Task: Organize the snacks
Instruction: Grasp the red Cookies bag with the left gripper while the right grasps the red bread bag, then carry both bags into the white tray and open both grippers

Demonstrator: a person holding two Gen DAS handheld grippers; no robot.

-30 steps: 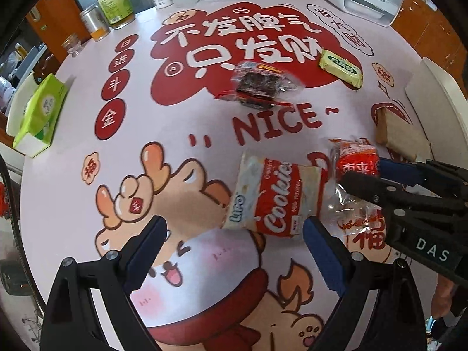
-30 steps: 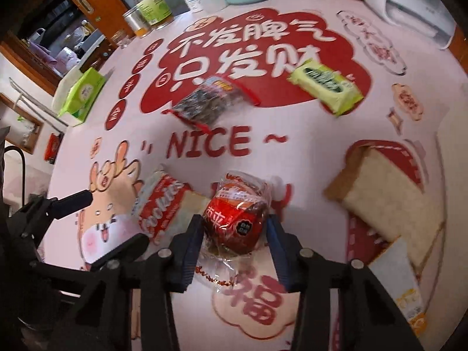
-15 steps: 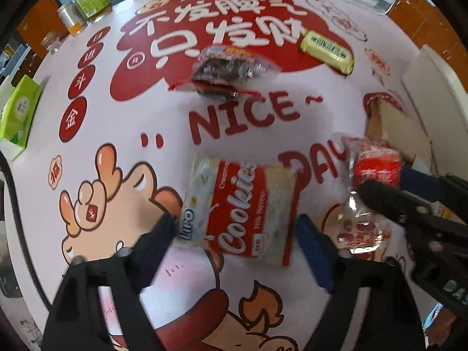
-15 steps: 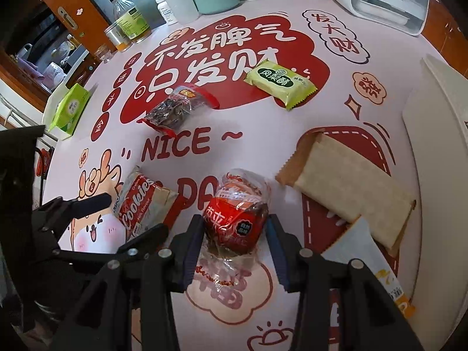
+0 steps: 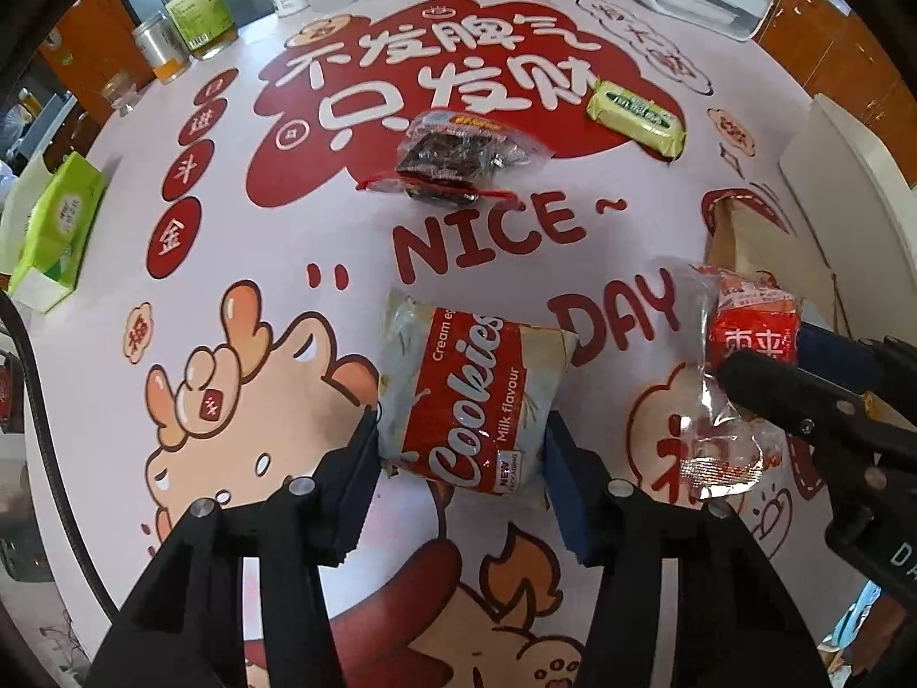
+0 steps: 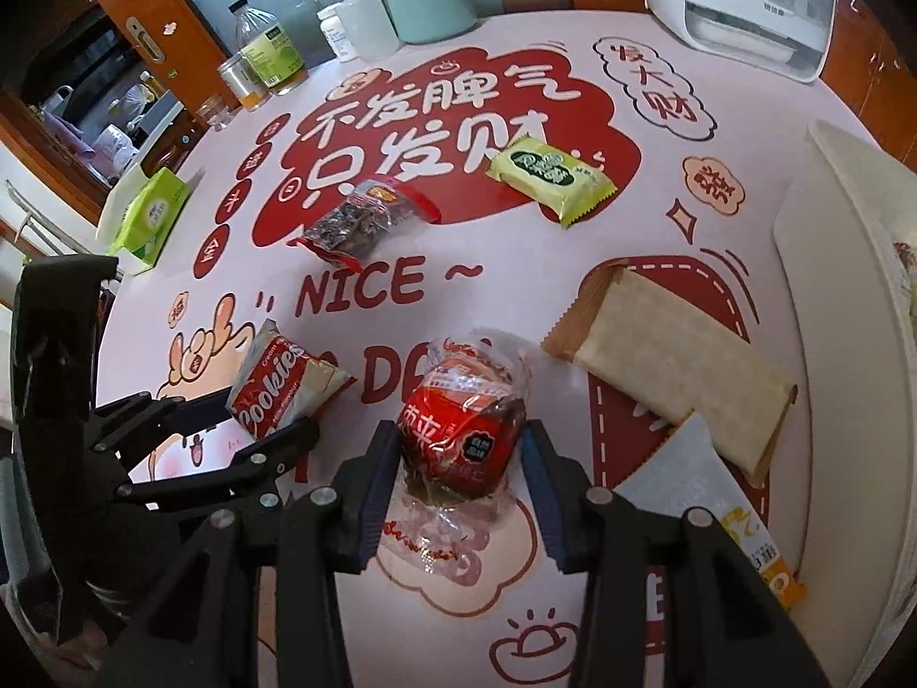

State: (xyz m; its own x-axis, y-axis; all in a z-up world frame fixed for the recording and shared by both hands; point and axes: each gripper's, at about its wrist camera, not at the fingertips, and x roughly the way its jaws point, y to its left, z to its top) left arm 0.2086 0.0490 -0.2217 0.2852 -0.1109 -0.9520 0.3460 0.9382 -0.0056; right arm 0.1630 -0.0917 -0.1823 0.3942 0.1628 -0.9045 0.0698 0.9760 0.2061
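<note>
Cookies pack (image 5: 469, 401) sits pinched between left jaws.

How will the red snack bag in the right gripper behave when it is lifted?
The red snack bag looks puffy and crinkly, so it will probably squash and feel light. Its clear loose end will likely dangle. The glossy film may slip between the right gripper pads.
</note>
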